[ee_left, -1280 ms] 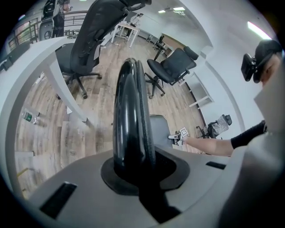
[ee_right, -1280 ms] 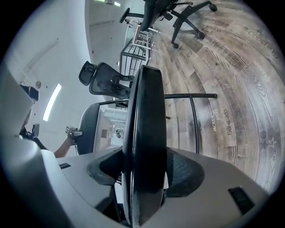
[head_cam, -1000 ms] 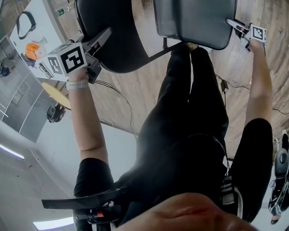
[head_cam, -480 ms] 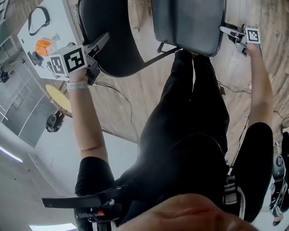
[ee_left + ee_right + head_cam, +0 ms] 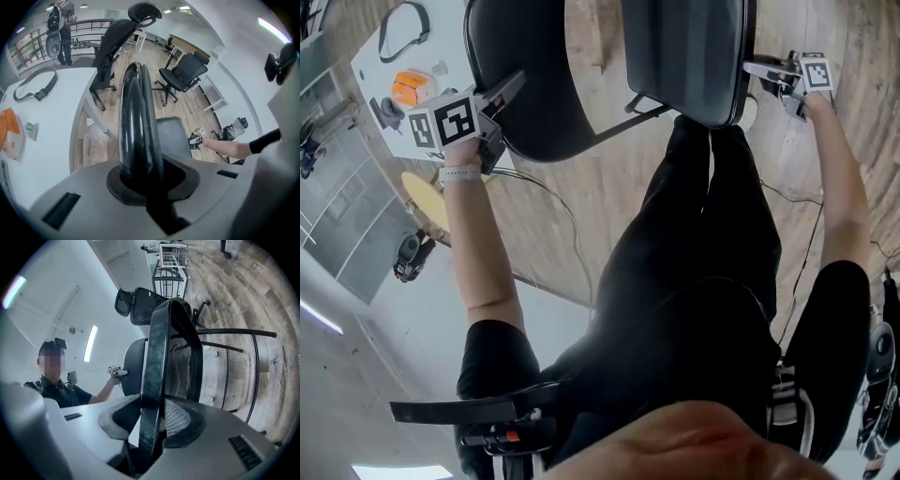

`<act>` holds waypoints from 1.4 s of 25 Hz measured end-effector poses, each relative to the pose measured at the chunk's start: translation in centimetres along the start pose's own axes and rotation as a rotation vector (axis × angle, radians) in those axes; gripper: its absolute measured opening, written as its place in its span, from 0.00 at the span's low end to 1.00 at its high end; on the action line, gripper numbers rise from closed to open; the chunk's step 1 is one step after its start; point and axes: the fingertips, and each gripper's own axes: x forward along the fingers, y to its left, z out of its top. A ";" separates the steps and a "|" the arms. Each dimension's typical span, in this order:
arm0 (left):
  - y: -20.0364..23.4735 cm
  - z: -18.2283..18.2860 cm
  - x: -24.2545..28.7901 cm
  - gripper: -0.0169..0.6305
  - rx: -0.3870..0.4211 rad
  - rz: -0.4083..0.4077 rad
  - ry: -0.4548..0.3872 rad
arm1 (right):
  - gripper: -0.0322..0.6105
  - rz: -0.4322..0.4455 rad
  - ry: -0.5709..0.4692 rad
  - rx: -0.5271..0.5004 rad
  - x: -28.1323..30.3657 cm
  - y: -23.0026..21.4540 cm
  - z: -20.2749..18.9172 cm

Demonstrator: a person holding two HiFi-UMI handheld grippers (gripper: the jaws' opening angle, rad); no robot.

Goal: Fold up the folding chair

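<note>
Head view: the folding chair (image 5: 675,33) stands on the wood floor (image 5: 581,178) ahead of the person's legs, with its seat (image 5: 694,84) tipped up steeply beside the backrest (image 5: 534,84). The left gripper (image 5: 508,91) bites the backrest's rim, and the right gripper (image 5: 757,68) is on the seat's outer edge.

Left gripper view: the fingers are clamped tight on the black rim (image 5: 136,122), with the white bench (image 5: 47,122) off to the left.

Right gripper view: the fingers have just been closing and now pinch the seat edge (image 5: 157,371) between them.

Chair backrest (image 5: 525,84), seat (image 5: 684,56) cut by top edge; orange obj (image 5: 411,86) on table (image 5: 441,28) too small to ID
</note>
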 end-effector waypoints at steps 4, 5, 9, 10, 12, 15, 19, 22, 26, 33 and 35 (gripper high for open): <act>-0.7 0.6 -1.2 0.11 -0.003 0.006 0.003 | 0.25 0.045 -0.027 0.005 1.4 3.0 1.0; -1.0 0.8 -1.5 0.11 -0.003 0.010 0.003 | 0.25 0.046 -0.023 0.000 1.7 3.6 1.2; -2.6 1.6 -2.0 0.11 -0.008 0.023 -0.005 | 0.22 0.057 -0.004 -0.022 2.8 6.3 2.2; -2.5 1.6 -2.1 0.11 -0.008 0.026 -0.005 | 0.21 0.070 -0.002 -0.023 3.7 6.9 2.3; -0.9 1.0 -2.6 0.10 -0.003 0.031 0.000 | 0.19 0.088 -0.001 -0.024 7.0 7.2 2.3; 2.9 0.4 -4.6 0.11 0.002 0.040 0.004 | 0.16 0.120 -0.009 -0.030 13.8 7.9 2.9; 4.5 0.6 -6.8 0.11 0.000 0.062 -0.014 | 0.14 0.140 -0.017 -0.016 18.9 9.7 4.1; 5.1 0.8 -7.2 0.11 0.007 0.067 -0.017 | 0.12 0.123 -0.027 0.012 21.2 10.3 4.5; 6.5 1.0 -7.7 0.11 0.012 0.063 -0.018 | 0.12 0.067 -0.034 0.041 24.3 10.1 5.0; 8.3 1.0 -9.5 0.10 0.009 0.072 -0.017 | 0.09 0.038 -0.059 0.034 30.8 10.8 6.0; 8.8 0.8 -9.4 0.10 0.008 0.074 -0.015 | 0.09 0.028 -0.068 0.030 32.3 10.5 6.0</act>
